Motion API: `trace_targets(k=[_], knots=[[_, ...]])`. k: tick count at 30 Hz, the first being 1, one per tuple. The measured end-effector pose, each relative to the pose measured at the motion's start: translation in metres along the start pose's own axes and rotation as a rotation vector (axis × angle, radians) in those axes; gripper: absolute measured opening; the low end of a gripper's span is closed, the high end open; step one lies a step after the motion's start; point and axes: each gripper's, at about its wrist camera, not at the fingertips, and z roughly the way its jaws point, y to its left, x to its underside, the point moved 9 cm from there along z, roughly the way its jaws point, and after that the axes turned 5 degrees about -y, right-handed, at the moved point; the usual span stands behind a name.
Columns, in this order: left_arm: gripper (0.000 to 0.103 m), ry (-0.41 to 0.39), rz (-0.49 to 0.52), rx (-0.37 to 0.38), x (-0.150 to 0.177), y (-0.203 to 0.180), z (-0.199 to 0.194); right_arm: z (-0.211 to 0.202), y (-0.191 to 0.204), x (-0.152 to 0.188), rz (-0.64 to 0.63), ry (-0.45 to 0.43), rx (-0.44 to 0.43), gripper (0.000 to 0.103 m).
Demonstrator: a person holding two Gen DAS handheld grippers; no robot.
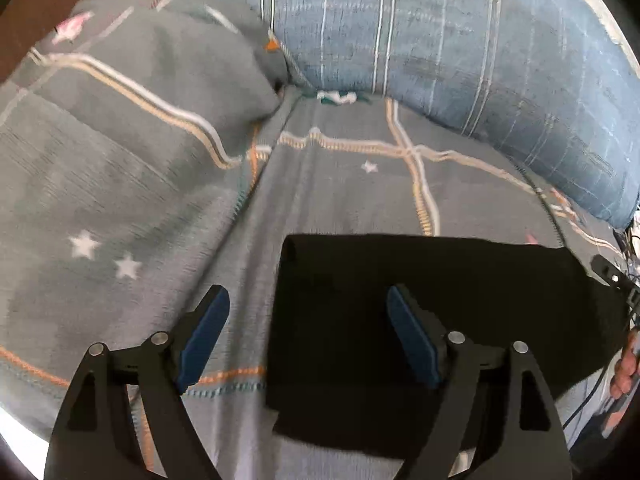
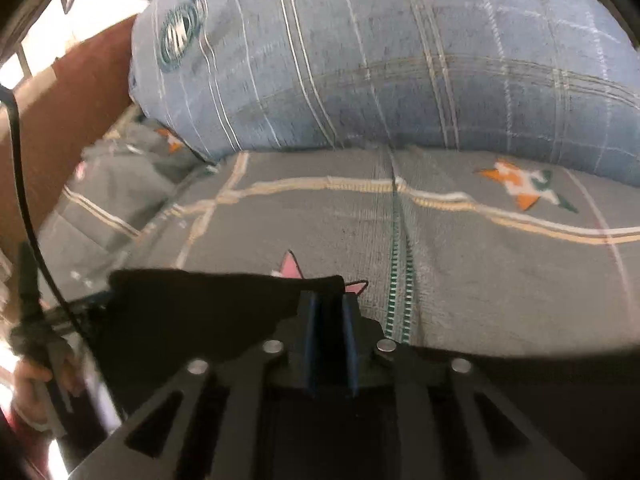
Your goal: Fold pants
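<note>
- Black pants (image 1: 420, 320) folded on grey bedspread (image 1: 120, 200), long axis left-right.
- Left gripper (image 1: 308, 336): fingers apart, straddling left edge.
- Right gripper (image 2: 330, 320): clamped on far-right corner.

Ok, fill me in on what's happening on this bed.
A person with a gripper in each hand is folding black pants on a grey star-patterned bedspread, in front of a blue striped pillow. The right gripper has its jaws closed on a corner of the dark fabric. The left gripper hangs open over the pants' left edge, one finger on each side of it, gripping nothing.
</note>
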Motion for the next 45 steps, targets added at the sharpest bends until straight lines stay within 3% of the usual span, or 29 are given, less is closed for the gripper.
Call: trace_targets(k=[2,8,13,15,19,21,25,36,45], knots=[[0.082,-0.020,-0.007,0.018,-0.003,-0.001,-0.013,-0.023,-0.003,0.003,0.005,-0.023,0.004,0.030],[0.082,-0.041,0.006,0.080,0.015,-0.020,-0.041,-0.064,-0.009,0.045,-0.024,-0.021,0.025,0.030],[0.082,0.048,0.033,0.048,0.052,-0.027,-0.013,-0.055,-0.042,0.077,0.030,0.049,0.120,0.029],[0.082,0.052,0.010,0.059,0.059,-0.023,-0.010,-0.059,-0.047,0.078,0.075,0.037,0.085,0.026],[0.082,0.043,-0.006,0.065,0.055,-0.018,-0.022,-0.080,-0.048,0.070,0.086,-0.009,0.075,0.034],[0.082,0.026,0.003,0.057,0.051,-0.018,-0.032,-0.088,-0.049,0.070,0.084,-0.021,0.076,0.046],[0.082,-0.006,0.022,0.058,0.045,-0.026,-0.047,-0.096,-0.049,0.076,0.088,-0.030,0.076,0.046],[0.083,-0.078,0.130,0.164,0.025,-0.100,-0.066,-0.125,-0.056,0.074,0.111,-0.091,0.097,0.050],[0.084,-0.031,0.164,0.279,0.031,-0.161,-0.053,-0.140,-0.078,0.074,0.141,-0.103,0.199,0.058]])
